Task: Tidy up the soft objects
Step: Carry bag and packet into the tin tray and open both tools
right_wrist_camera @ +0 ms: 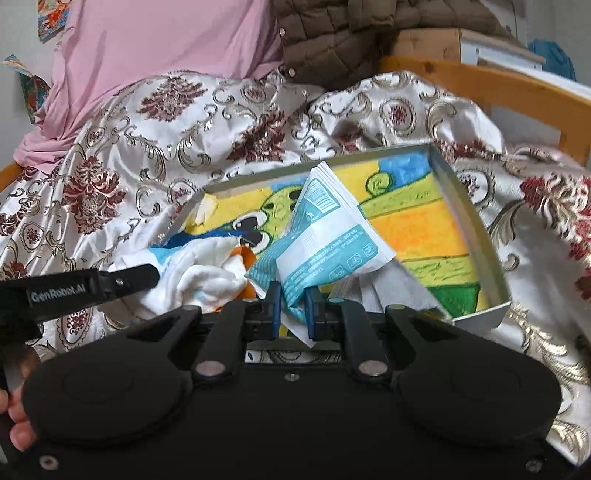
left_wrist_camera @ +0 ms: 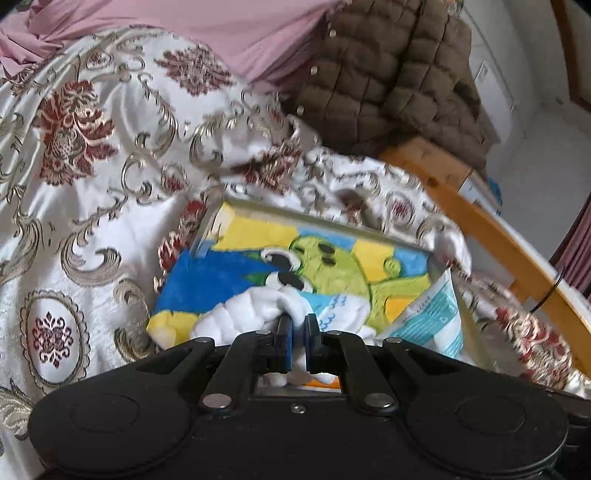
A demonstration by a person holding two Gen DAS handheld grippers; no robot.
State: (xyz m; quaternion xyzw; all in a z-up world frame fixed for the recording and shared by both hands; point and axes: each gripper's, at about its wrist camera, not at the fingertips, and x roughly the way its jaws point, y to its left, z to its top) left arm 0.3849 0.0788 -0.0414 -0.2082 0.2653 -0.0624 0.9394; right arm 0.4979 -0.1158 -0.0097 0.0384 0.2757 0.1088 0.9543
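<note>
Left gripper [left_wrist_camera: 298, 325]: clamped on a fold of white cloth [left_wrist_camera: 255, 314], soft and bunched, printed pale blue and orange in places. Held low over the near left corner of the tray [right_wrist_camera: 476, 236], cloth end trailing onto it.

Right gripper [right_wrist_camera: 291, 295]: clamped on the lower corner of a packet [right_wrist_camera: 325, 236], white and teal, crinkled, barcode at its top, small print and symbols along a teal band (text too small to read). Held tilted above the tray's middle, just beside the cloth.

Tray: shallow, grey-walled, rectangular, sitting askew. Lined with a bright picture [left_wrist_camera: 332, 254] in yellow, blue, orange and green, a green cartoon figure with black eyes at centre.

Bedspread [left_wrist_camera: 92, 184]: shiny white, gold scrolls, dark red flowers, heavily rumpled under and around the tray.

Behind: pink sheet [left_wrist_camera: 221, 29], draped; brown quilted jacket [left_wrist_camera: 388, 81] with snap buttons, heaped at the far right.

Bed frame [left_wrist_camera: 498, 236]: orange-toned wood, along the right edge. White wall beyond.

Fingertips [right_wrist_camera: 14, 421] at the right view's lower left edge.
</note>
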